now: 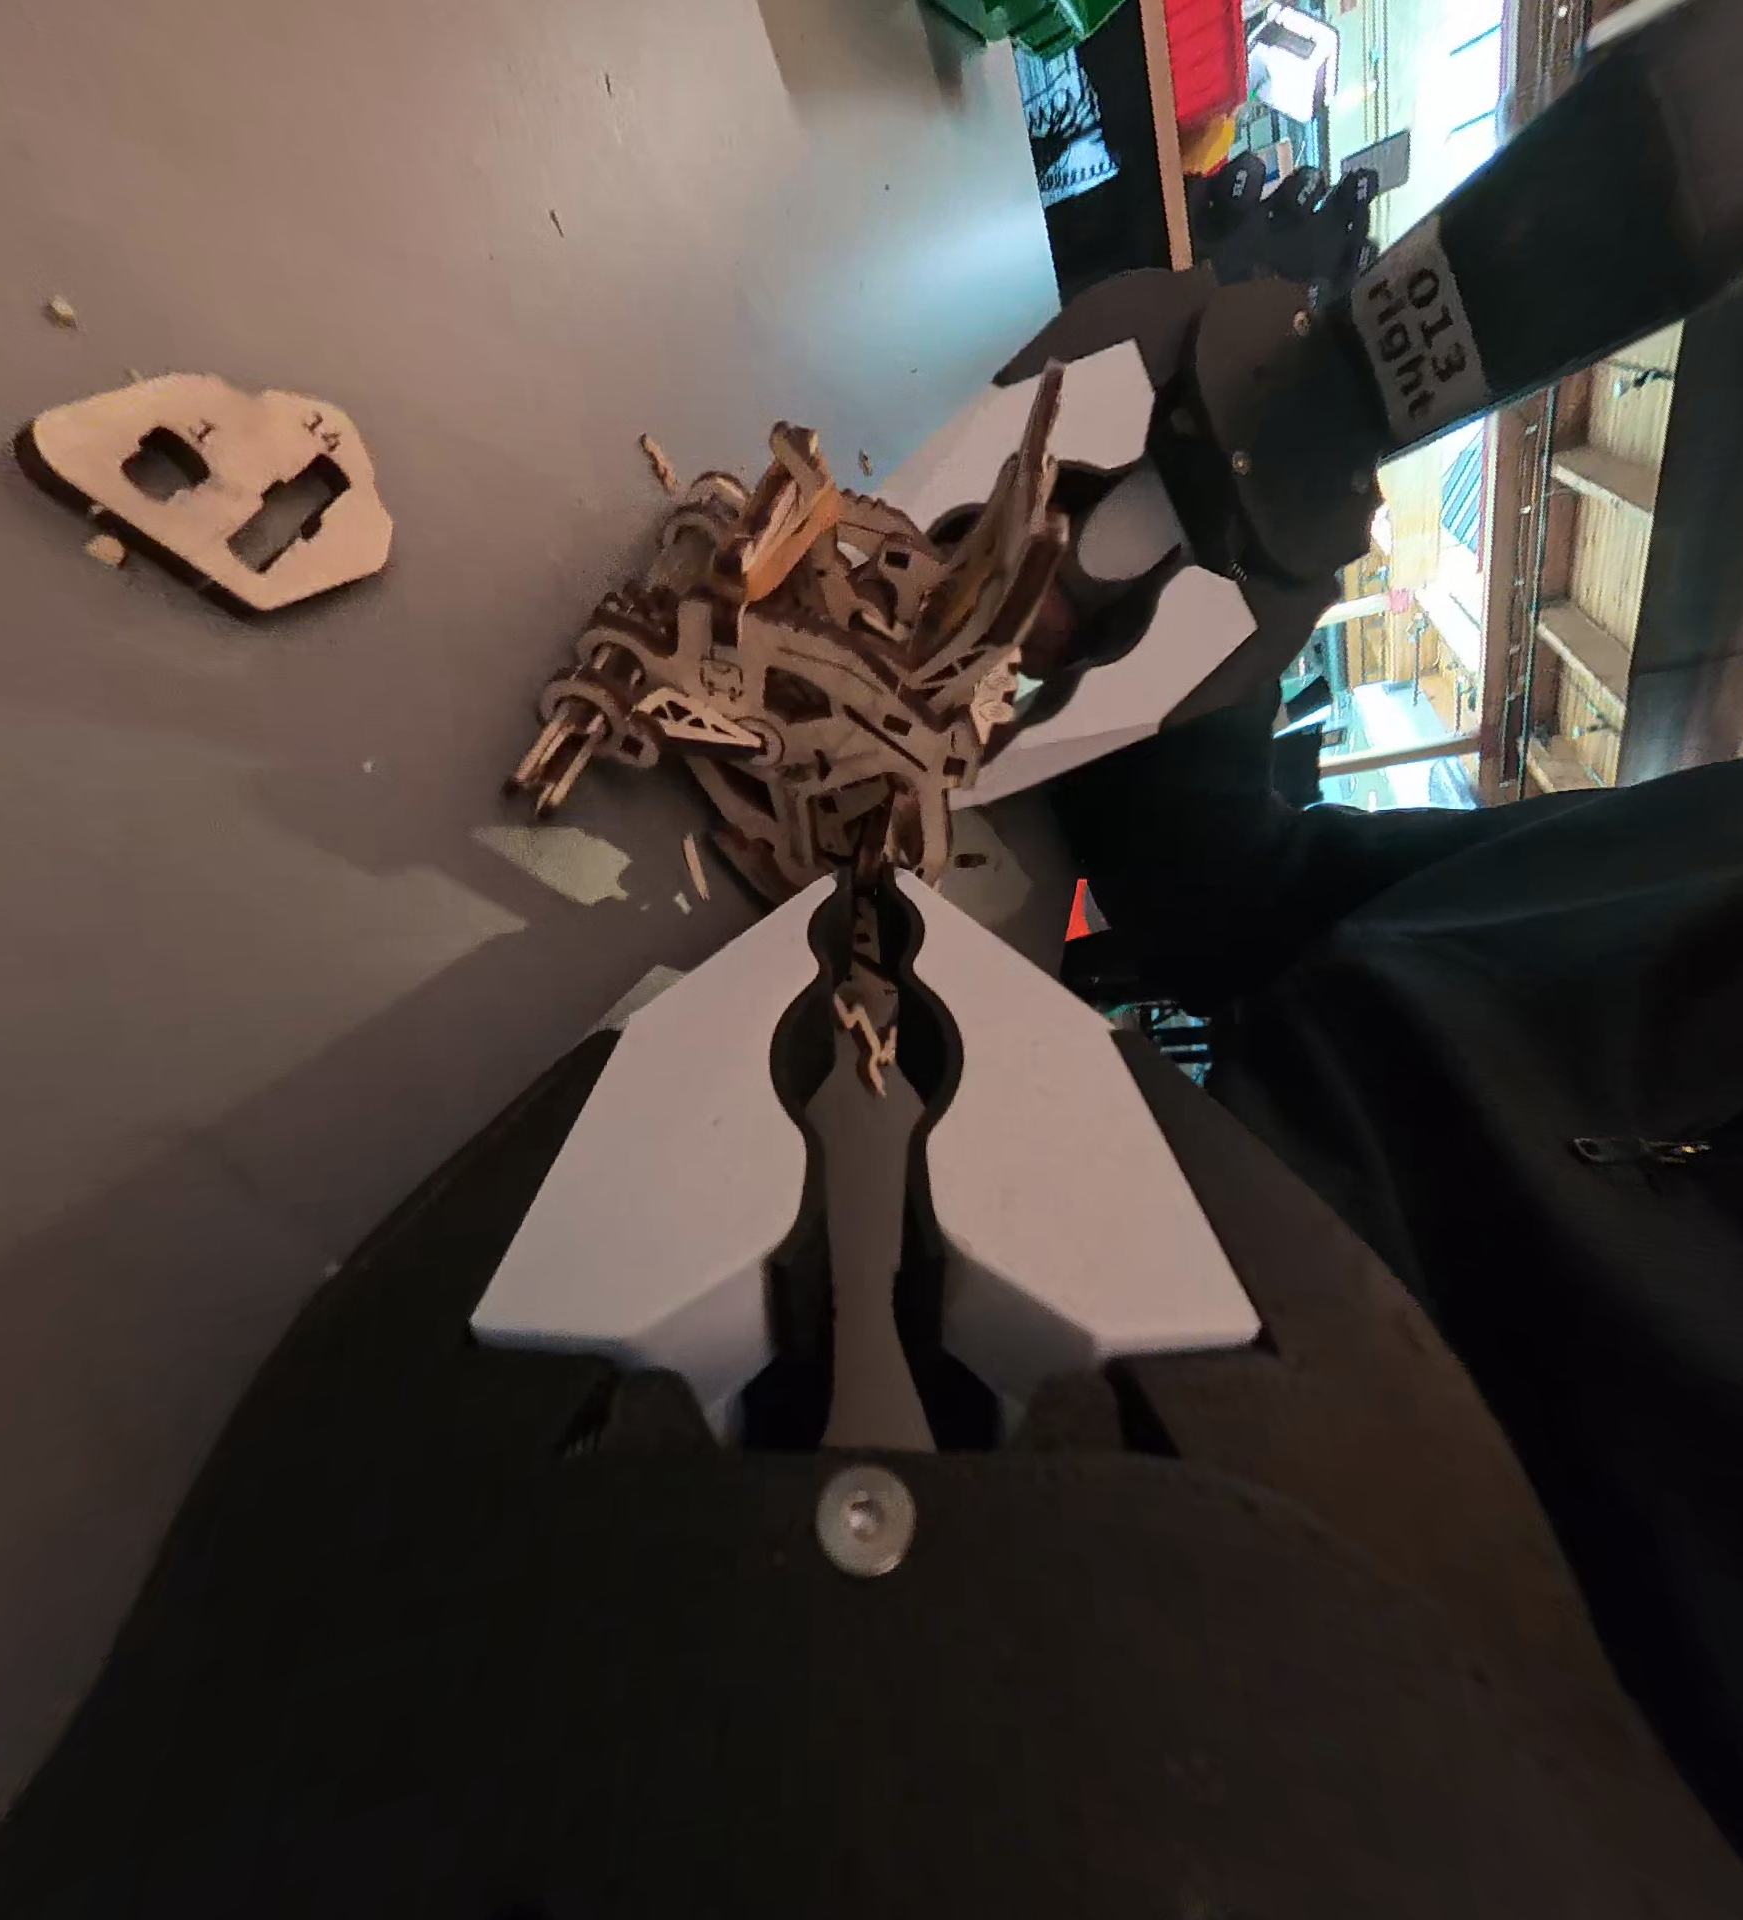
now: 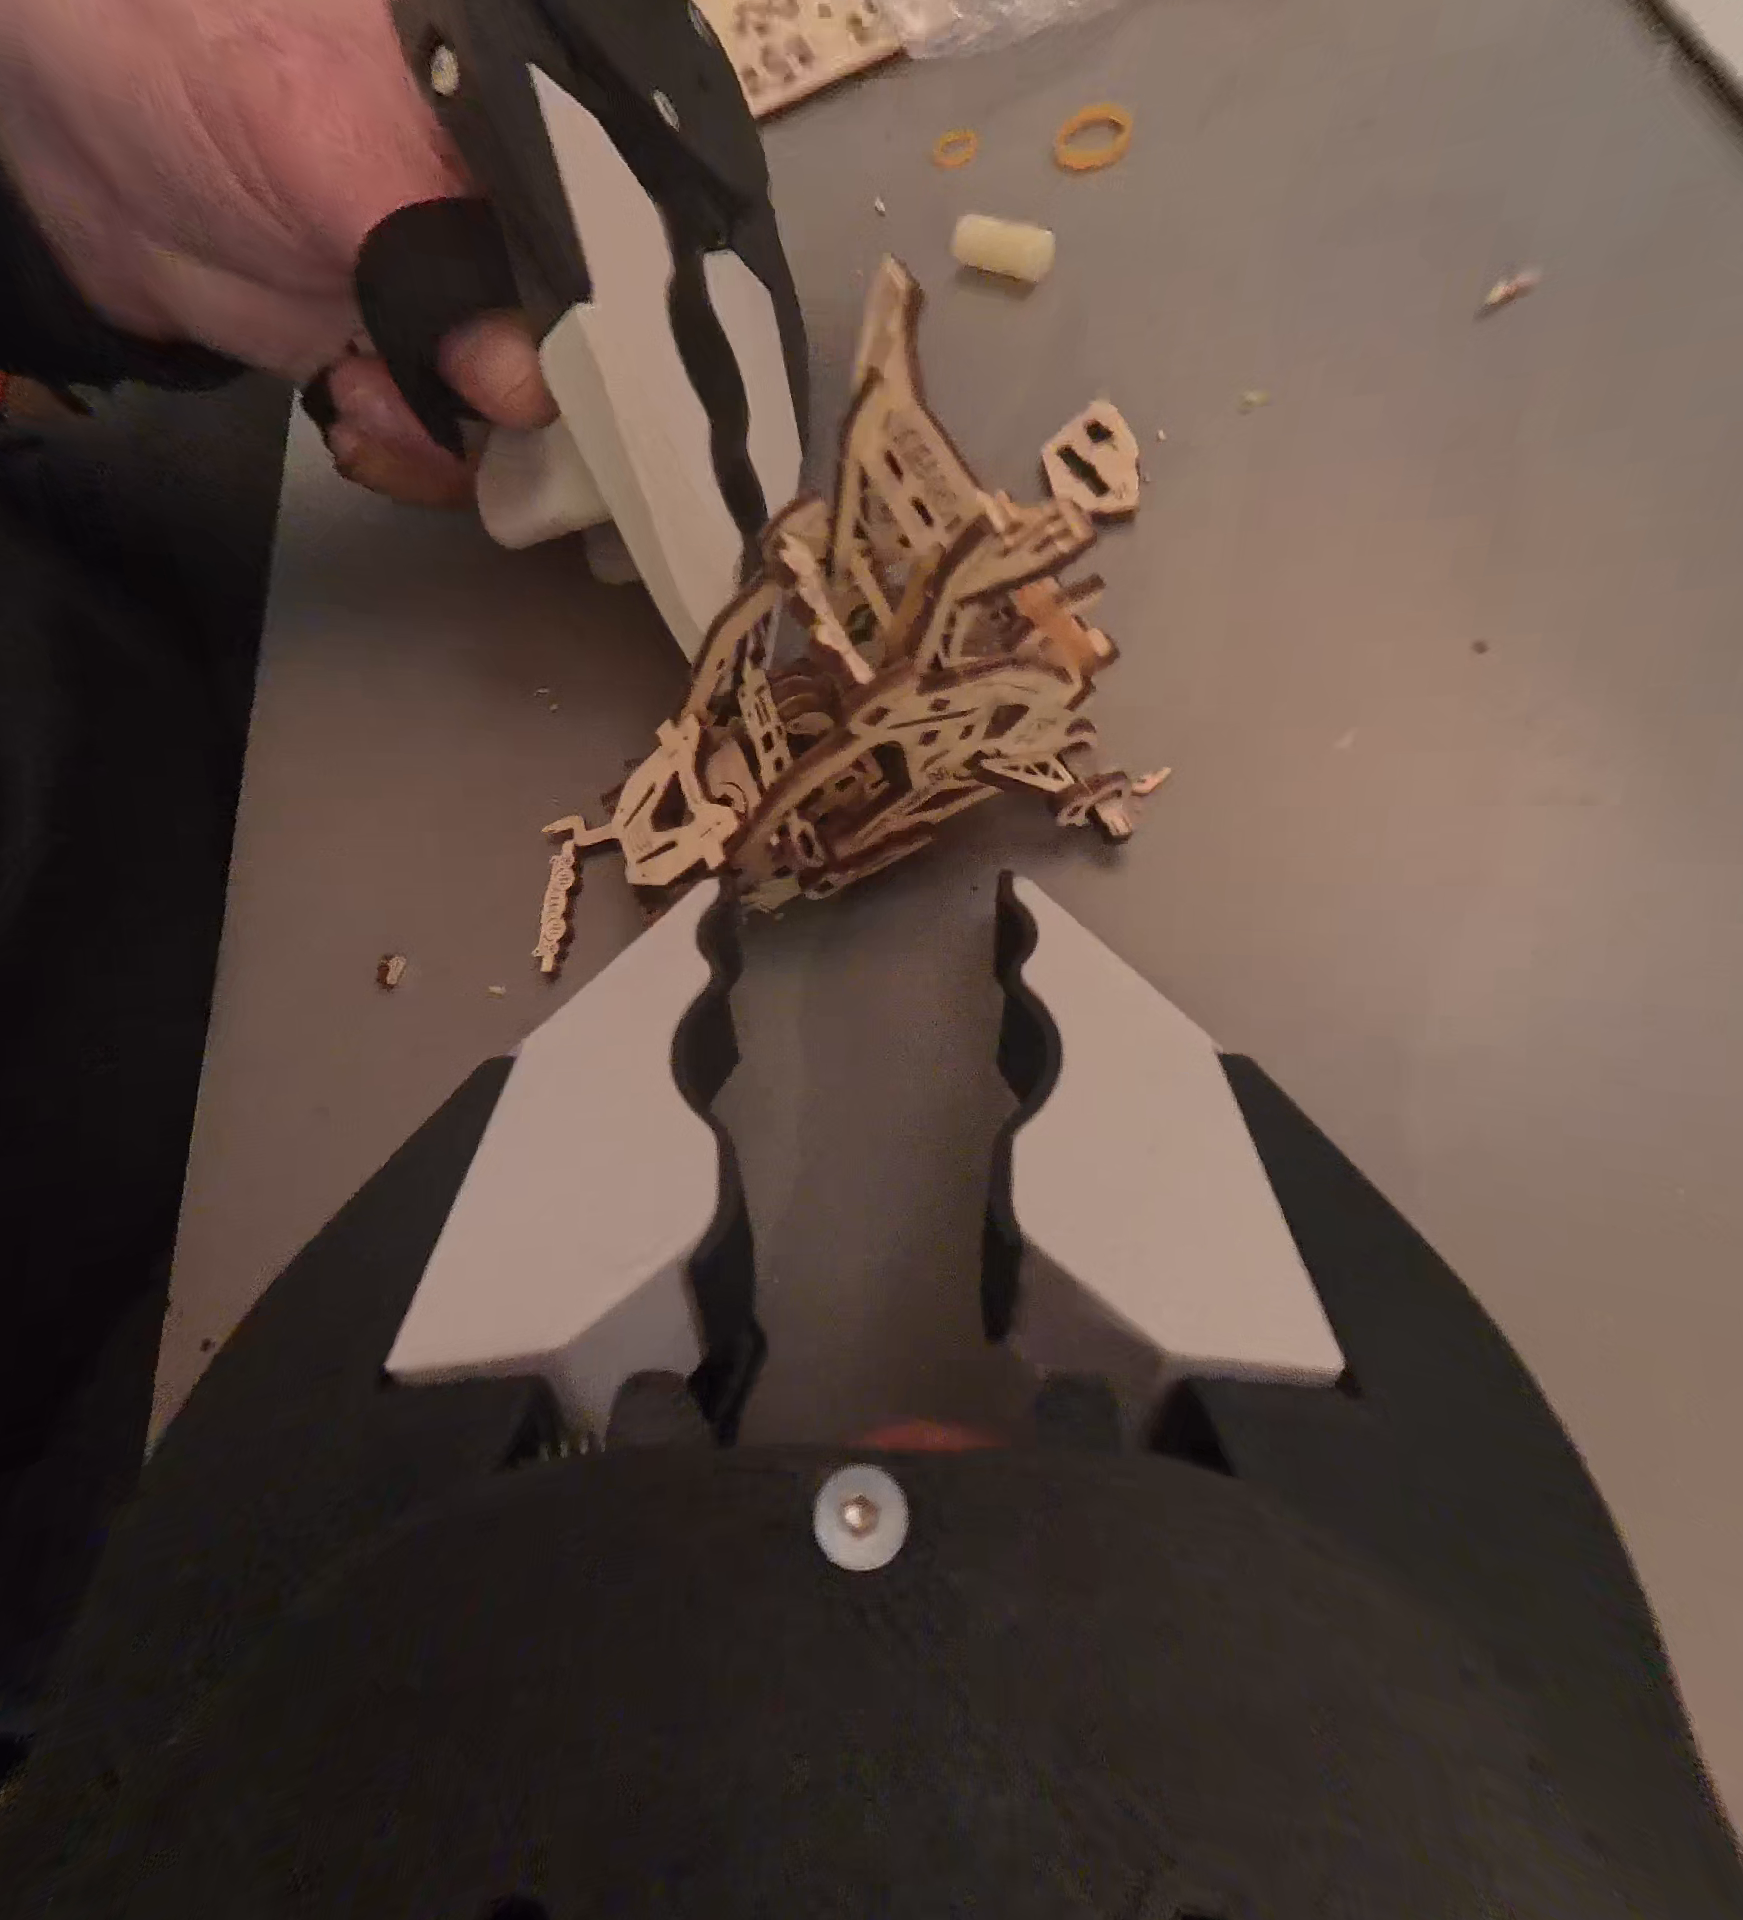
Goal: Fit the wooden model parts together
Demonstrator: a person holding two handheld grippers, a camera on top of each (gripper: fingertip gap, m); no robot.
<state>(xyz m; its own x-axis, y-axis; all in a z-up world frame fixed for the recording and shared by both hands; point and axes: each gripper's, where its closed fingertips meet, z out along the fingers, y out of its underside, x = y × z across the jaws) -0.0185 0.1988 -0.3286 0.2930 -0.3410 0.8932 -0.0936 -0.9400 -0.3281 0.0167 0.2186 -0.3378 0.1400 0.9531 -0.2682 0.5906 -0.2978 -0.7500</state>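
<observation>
The wooden model [image 1: 794, 665], a half-built laser-cut assembly with a rubber band in it, is tilted just above the grey table [image 1: 327, 831]. My left gripper [image 1: 867, 894] is shut on a thin wooden part at the model's near edge. In the right wrist view a hand holds the left gripper [image 2: 758, 540], which grips the model [image 2: 877, 707] from the upper left. My right gripper [image 2: 864, 894] is open and empty, its tips at the model's near edge. It shows in the left wrist view [image 1: 1043, 540], its jaws either side of the model's far end. A loose flat wooden piece [image 1: 212, 488] with cutouts lies apart; the right wrist view shows it too [image 2: 1095, 468].
Two rubber bands [image 2: 1092, 135] and a small white cylinder [image 2: 1002, 244] lie beyond the model. A wooden part sheet [image 2: 805, 52] lies at the far edge. Small wood scraps [image 2: 555, 914] are scattered around. The table's edge [image 2: 1740, 94] runs at the right. The loose flat wooden piece [image 1: 212, 488] is about 10 centimeters from my left fingertips. My right wrist view [image 2: 1088, 452] looks at it from another angle.
</observation>
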